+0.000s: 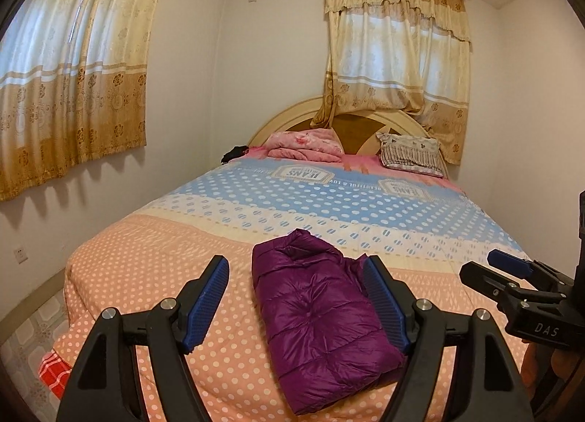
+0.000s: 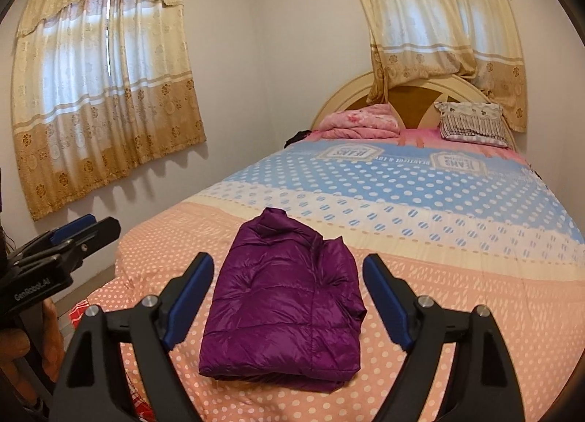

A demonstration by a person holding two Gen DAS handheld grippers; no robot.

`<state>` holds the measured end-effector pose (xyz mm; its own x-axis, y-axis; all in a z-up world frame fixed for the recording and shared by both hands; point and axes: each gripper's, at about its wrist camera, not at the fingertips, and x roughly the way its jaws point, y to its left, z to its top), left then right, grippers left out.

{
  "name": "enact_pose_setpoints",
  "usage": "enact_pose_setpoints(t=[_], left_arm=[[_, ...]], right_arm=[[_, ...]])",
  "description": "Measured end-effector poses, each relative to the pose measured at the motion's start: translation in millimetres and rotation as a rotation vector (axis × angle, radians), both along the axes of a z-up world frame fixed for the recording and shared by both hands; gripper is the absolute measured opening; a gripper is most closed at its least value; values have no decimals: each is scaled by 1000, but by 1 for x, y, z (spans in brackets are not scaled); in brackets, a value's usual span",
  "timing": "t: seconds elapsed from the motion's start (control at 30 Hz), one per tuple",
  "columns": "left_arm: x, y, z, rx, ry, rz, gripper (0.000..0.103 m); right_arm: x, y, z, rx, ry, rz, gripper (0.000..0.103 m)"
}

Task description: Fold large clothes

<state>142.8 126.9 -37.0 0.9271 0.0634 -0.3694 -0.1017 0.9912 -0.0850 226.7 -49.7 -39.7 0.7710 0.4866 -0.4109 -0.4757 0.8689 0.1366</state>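
Purple puffer jacket (image 2: 281,297) lies folded in compact bundle on bed (image 2: 457,275), near foot edge. Left gripper (image 1: 296,303) and right gripper (image 2: 287,299) hover above, jaws wide, empty. Folding looks finished; next, perhaps only tidying.
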Motion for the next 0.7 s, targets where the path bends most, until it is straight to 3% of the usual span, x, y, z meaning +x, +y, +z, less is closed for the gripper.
enact_pose_setpoints(t=[0.7], left_arm=[[1,-1,-5,-2,15,-3,76]], right_arm=[[-7,-2,-4,7,7,19,86]])
